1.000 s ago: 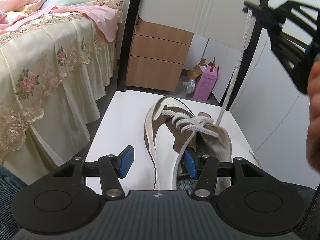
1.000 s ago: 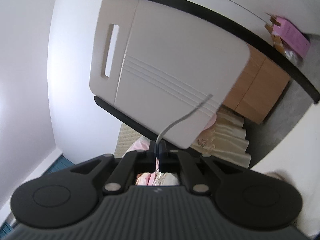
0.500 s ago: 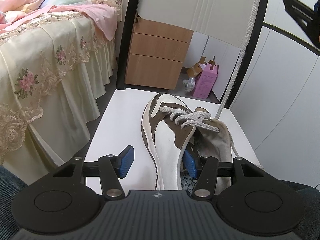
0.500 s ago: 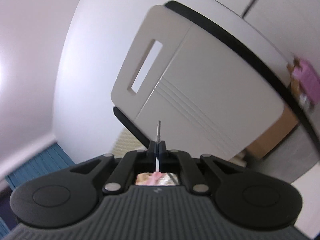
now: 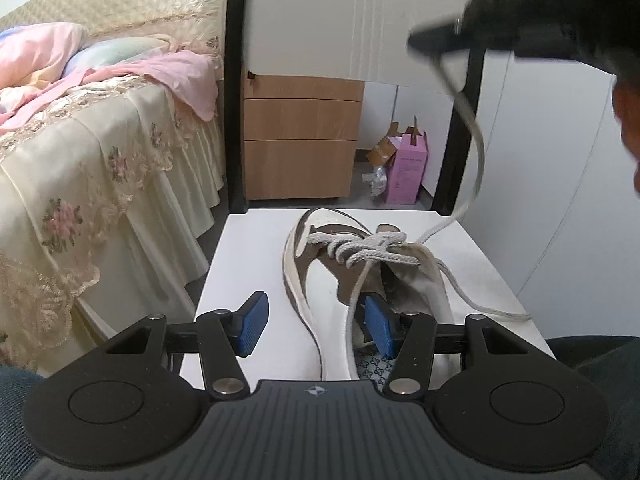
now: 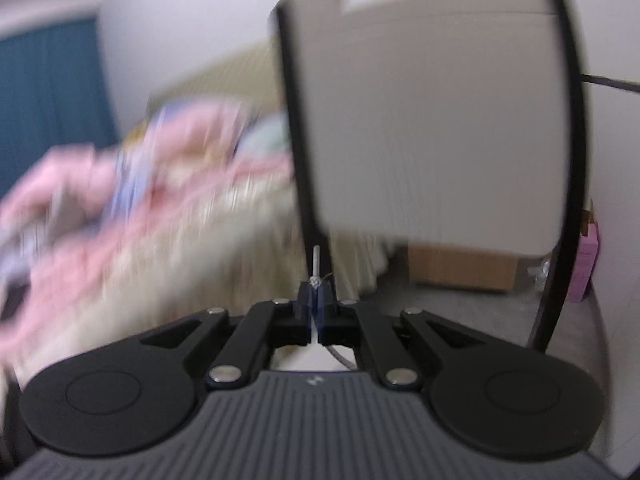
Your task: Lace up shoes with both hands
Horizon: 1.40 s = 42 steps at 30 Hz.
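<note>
I've got the left gripper point(image 5: 316, 330) spread wide astride the shoe's point(image 5: 320, 288) near wall on the chair seat point(image 5: 248, 256) to steady it, while the right gripper point(image 6: 316, 300) pinches the lace point(image 5: 476, 160) tip overhead, I think to draw slack.

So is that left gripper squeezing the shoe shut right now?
No, the left gripper is open: one blue pad sits beside the shoe, the other inside its opening.

A home bedroom: a lace-skirted bed point(image 5: 100, 168) beside a wooden drawer unit point(image 5: 300, 140).
</note>
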### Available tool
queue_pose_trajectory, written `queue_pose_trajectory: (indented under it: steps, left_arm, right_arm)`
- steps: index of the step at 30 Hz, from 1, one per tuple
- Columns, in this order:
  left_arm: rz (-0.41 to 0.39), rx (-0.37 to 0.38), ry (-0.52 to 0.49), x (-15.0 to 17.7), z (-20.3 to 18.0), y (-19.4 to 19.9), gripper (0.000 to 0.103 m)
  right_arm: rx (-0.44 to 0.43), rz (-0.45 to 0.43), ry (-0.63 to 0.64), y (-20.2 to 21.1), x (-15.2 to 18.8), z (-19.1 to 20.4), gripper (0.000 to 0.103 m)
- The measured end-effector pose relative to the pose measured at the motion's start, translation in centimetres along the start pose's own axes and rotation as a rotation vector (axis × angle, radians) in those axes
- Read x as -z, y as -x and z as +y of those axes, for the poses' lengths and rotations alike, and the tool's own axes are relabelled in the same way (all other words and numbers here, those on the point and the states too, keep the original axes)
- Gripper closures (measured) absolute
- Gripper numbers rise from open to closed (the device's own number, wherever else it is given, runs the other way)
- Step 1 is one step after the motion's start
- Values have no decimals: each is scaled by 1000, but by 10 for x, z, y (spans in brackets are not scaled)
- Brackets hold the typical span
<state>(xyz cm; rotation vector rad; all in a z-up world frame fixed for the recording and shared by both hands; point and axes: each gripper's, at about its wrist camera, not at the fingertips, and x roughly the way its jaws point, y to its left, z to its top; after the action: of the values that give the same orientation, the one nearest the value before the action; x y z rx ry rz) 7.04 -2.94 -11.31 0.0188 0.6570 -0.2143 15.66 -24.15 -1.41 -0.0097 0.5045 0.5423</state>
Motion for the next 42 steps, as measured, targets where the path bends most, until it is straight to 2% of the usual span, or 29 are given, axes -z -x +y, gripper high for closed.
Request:
queue_pose_trajectory:
  steps: [3, 8, 11, 17, 23, 25, 26, 30, 34, 37, 40, 42]
  left_arm:
    - [-2, -1, -17, 1, -2, 0, 46]
    - [3, 4, -24, 2, -2, -2, 50]
    - [1, 7, -25, 3, -2, -2, 53]
    - [-4, 11, -28, 3, -1, -3, 61]
    - [-54, -5, -142, 7, -15, 0, 76]
    - [-56, 5, -163, 7, -18, -1, 92]
    - [-56, 10, -154, 7, -18, -1, 93]
    - [-48, 35, -81, 4, -8, -3, 93]
    - [-21, 100, 75, 0, 14, -5, 93]
    - [16, 181, 238, -2, 34, -10, 93]
    - [46, 241, 356, -1, 50, -15, 92]
    - [50, 247, 370, -1, 52, -15, 92]
  right_arm:
    - [-11, 119, 117, -12, 15, 13, 100]
    - [-40, 249, 236, -19, 44, 30, 100]
    - [-56, 311, 297, -24, 64, 40, 100]
    - [-72, 378, 362, -37, 68, 48, 100]
    - [-86, 432, 432, -43, 70, 51, 100]
    - [-87, 444, 440, -46, 71, 52, 100]
    - [-87, 451, 441, -47, 71, 52, 100]
    - [-94, 493, 472, -55, 74, 58, 100]
    - [-111, 512, 490, -59, 76, 61, 100]
    - [-118, 518, 490, -63, 74, 62, 100]
    - [-127, 522, 497, -65, 76, 64, 100]
    - [-132, 525, 502, -66, 77, 65, 100]
